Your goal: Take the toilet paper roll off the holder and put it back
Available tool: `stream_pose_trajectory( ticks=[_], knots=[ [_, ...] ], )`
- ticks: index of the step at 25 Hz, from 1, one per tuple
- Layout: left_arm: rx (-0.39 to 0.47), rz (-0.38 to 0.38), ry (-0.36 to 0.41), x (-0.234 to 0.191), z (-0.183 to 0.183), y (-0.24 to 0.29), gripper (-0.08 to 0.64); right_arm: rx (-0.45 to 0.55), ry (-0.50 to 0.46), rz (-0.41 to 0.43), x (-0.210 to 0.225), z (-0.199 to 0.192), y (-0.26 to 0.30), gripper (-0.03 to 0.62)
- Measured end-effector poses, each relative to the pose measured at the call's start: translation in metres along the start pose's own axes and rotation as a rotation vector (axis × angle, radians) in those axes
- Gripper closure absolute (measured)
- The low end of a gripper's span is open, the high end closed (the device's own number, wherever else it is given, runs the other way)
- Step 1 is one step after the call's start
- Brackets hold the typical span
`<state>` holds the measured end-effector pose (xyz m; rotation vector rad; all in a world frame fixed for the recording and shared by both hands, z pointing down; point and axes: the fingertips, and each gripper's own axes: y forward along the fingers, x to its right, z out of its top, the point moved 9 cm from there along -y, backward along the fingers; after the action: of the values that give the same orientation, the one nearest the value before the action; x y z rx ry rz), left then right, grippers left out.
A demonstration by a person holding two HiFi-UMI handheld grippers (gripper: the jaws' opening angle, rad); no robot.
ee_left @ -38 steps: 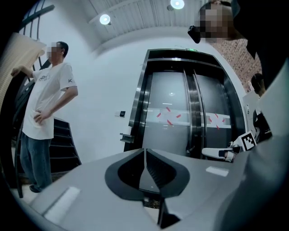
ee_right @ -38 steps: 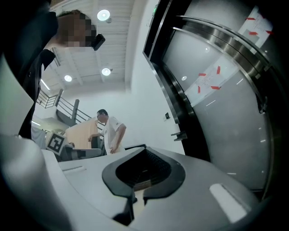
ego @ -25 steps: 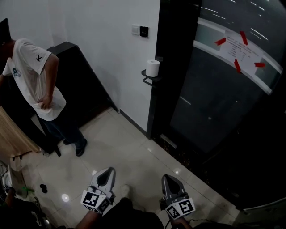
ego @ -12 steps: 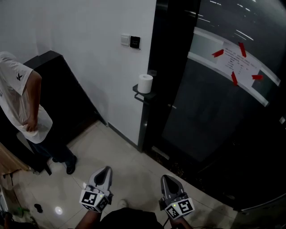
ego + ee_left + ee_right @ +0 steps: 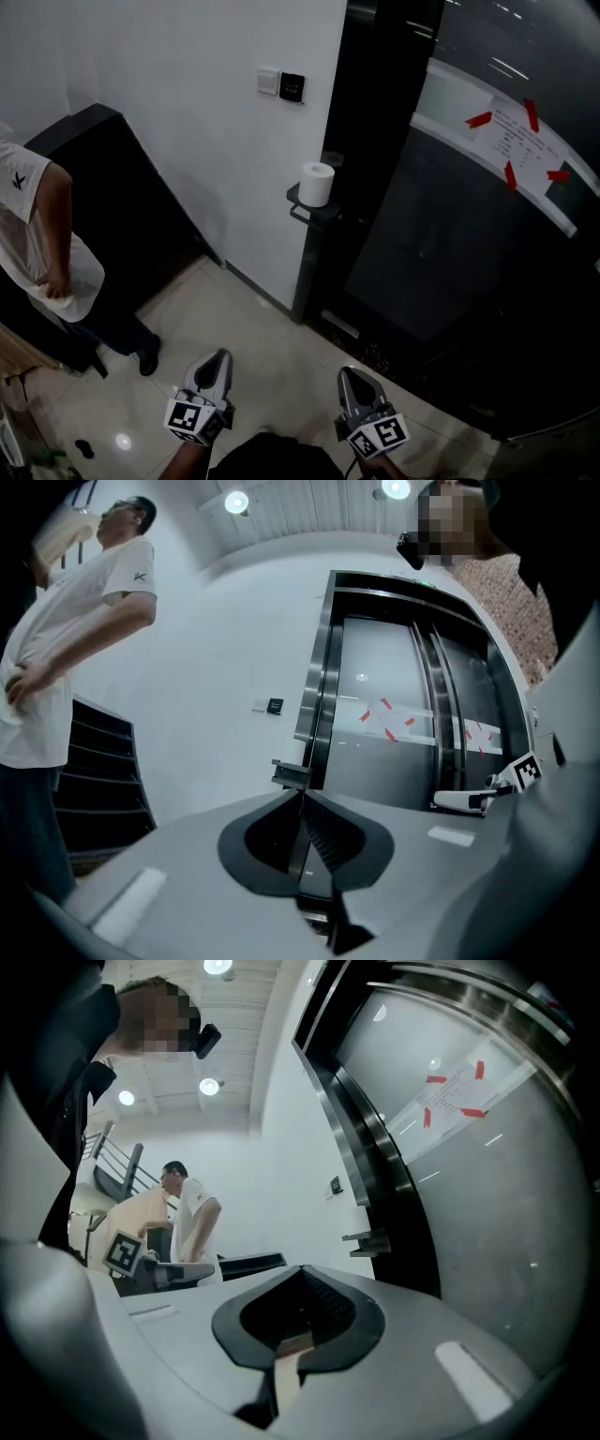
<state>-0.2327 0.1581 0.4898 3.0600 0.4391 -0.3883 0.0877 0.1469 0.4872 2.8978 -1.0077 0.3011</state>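
The white toilet paper roll (image 5: 317,184) is seen upright on the small black wall-mounted holder (image 5: 302,203), while the left gripper (image 5: 217,362) and right gripper (image 5: 349,378) are held well short of that holder, jaws closed and empty, presumably since no reach has begun.

Bystander (image 5: 37,244) farther left; toilet paper roll (image 5: 317,184) perhaps nearer

Bare tiled floor (image 5: 272,328) leads up to the holder (image 5: 302,210). Above the toilet paper roll (image 5: 317,184) the space is free. The white wall (image 5: 187,112) and black door frame (image 5: 375,103) close in beside it. A person (image 5: 37,253) stands well off left.
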Motion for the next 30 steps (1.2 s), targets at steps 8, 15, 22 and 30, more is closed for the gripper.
stream_pose_trajectory(
  ticks=[8, 15, 22, 30],
  knots=[
    [-0.052, -0.015, -0.015, -0.003, -0.008, 0.030, 0.545, -0.028, 0.015, -0.029, 0.019, -0.006, 0.016, 0.578],
    [-0.029, 0.033, -0.002, -0.001, -0.015, 0.085, 0.545, -0.019, 0.011, 0.014, 0.080, -0.002, 0.058, 0.580],
    [0.010, 0.064, 0.042, 0.010, -0.001, 0.160, 0.545, 0.033, 0.004, 0.083, 0.147, 0.029, 0.120, 0.580],
    [0.021, 0.122, 0.069, 0.019, 0.000, 0.219, 0.545, 0.041, 0.025, 0.130, 0.210, 0.043, 0.162, 0.578]
  ],
)
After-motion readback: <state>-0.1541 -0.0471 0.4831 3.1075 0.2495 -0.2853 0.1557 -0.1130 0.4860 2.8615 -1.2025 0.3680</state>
